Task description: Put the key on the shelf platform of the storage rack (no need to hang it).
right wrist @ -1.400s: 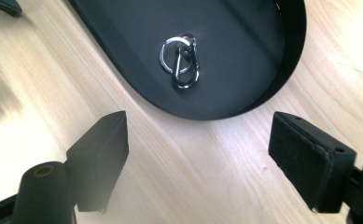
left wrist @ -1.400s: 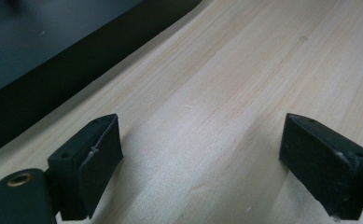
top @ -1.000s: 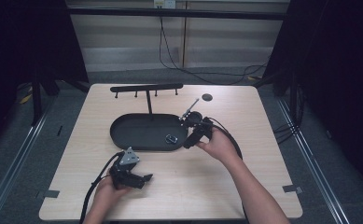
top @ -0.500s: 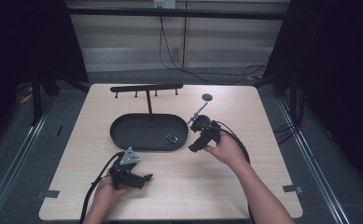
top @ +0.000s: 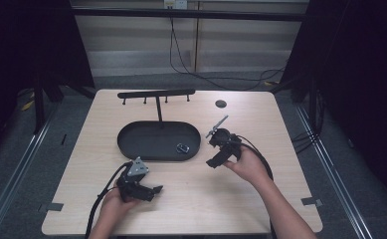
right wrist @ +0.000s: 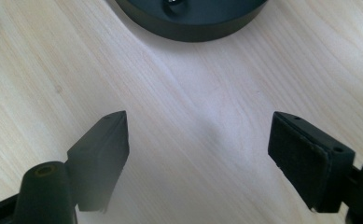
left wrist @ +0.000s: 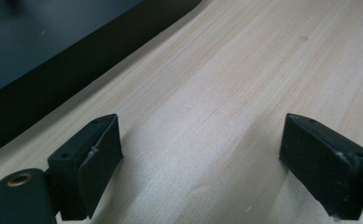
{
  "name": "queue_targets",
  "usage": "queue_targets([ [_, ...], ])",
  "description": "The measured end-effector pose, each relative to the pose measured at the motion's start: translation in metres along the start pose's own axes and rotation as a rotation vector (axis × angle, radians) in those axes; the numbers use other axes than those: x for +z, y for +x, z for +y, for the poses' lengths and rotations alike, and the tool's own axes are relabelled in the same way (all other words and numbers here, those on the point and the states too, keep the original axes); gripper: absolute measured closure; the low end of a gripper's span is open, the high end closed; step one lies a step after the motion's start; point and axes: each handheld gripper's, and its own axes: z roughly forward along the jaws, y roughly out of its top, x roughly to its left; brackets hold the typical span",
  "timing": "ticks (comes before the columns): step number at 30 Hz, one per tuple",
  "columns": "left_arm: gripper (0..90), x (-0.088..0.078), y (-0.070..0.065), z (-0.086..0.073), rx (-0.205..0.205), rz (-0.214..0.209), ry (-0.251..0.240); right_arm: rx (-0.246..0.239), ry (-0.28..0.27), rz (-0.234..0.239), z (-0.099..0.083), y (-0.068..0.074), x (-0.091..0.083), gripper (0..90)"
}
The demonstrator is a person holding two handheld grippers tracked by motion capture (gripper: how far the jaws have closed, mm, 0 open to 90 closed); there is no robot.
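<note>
Two grippers sit over the wooden table (top: 260, 199), both with jaws spread wide and nothing between them. Nearest the person, the left gripper (top: 151, 191) rests low by the front edge, its pads (left wrist: 91, 161) framing bare wood with the dark tray wall just beyond. Farther in, the right gripper (top: 215, 160) hovers just beside the right end of the oval tray (top: 131, 144), pointing toward it. Inside that end of the tray lies a small shiny metal piece (top: 182, 148), perhaps a ring or clip; too small to tell. It looks light, hard and slippery, likely to skid on the tray floor, so pinching it squarely across its width seems safest. Behind the tray stands a rack with pegs (top: 156, 93), and a dark disc (top: 221, 103) lies farther right
</note>
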Motion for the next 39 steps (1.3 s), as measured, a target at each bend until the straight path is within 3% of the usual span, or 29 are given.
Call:
queue_targets([
  [10, 12.4, 0.0, 0.0, 0.0, 0.0, 0.0, -0.001, 0.001, 0.004, -0.02, -0.013, 0.0, -0.003, 20.0],
  [39, 12.5, 0.0, 0.0, 0.0, 0.0, 0.0, 0.0, 0.064, -0.016, -0.019, -0.056, -0.005, -0.008, 20.7],
])
